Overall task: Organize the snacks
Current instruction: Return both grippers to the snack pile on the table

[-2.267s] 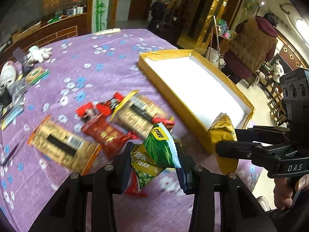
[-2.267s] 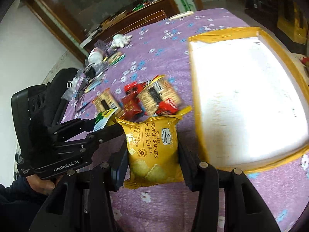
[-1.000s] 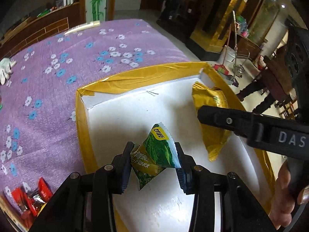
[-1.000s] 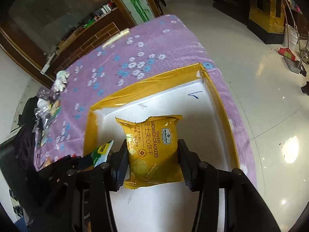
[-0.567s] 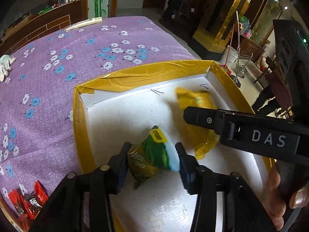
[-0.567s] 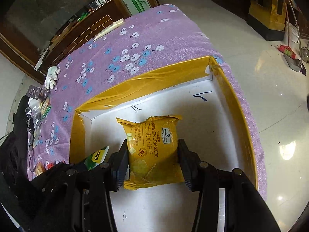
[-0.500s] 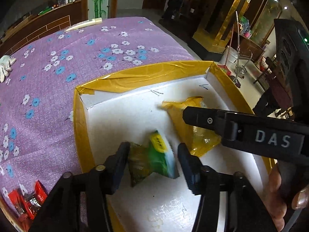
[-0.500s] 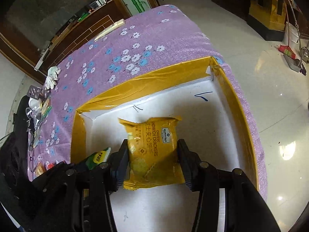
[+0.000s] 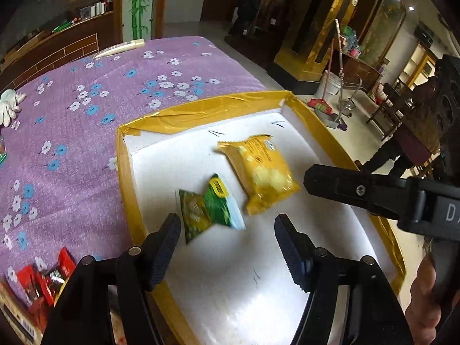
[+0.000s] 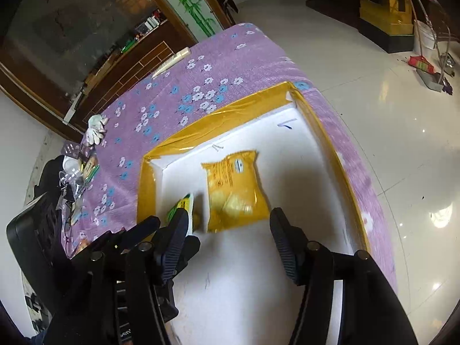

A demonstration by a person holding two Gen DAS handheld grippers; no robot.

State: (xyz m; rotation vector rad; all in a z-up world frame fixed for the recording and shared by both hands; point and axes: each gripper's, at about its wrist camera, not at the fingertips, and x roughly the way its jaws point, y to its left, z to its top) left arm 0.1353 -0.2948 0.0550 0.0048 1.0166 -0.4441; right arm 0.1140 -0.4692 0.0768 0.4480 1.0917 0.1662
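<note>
Our left gripper (image 10: pixel 161 230) half hides the blurred green snack packet (image 9: pixel 208 208) beside the yellow cracker packet (image 9: pixel 260 176) in the white yellow-rimmed tray (image 9: pixel 126 178), both grippers opening, holding nothing.

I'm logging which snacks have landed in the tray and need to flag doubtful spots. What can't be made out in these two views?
- Green packet, right wrist view: mostly hidden behind the left tongs.
- Green packet, left wrist view: print blurred.
- Yellow cracker packet, right wrist view: lower part blurred.
- Red packets, left wrist view: cut off by the picture edge; count unclear.
- Tray, both views: near end hidden behind the tongs.
</note>
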